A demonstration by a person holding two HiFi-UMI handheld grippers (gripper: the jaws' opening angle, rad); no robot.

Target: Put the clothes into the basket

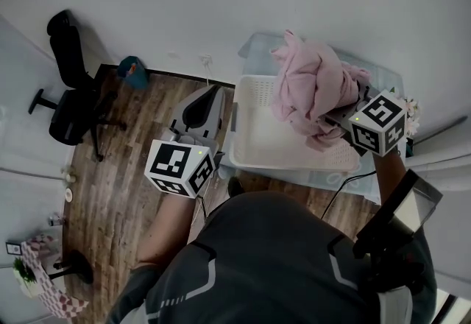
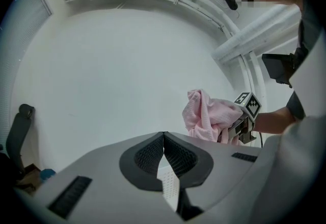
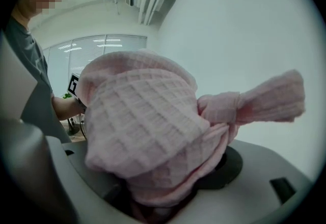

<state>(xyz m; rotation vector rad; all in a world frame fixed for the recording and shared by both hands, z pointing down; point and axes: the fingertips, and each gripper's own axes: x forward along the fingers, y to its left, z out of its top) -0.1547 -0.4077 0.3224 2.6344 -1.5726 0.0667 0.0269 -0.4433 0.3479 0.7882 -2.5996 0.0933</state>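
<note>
A: What is held above the basket [image 1: 257,135]?
B: A pink garment [image 1: 309,90], clamped bunched in the right gripper [image 1: 340,118]. It is judged soft and light, best taken at a thick fold.
A: And the left gripper [image 2: 164,141]?
B: Jaws pressed together, nothing held, beside the basket.

1 pink waffle-knit garment [image 1: 313,87] hangs bunched and crumpled above the far right part of the basket [image 1: 241,124], clear of its floor. It is clamped in the right gripper [image 1: 337,118], with folds spilling over both jaws and 1 twisted end sticking out sideways in the right gripper view. The basket is white plastic, rectangular, with perforated walls. It stands upright on a pale table [image 1: 254,50], and the part of its floor that shows is bare.
</note>
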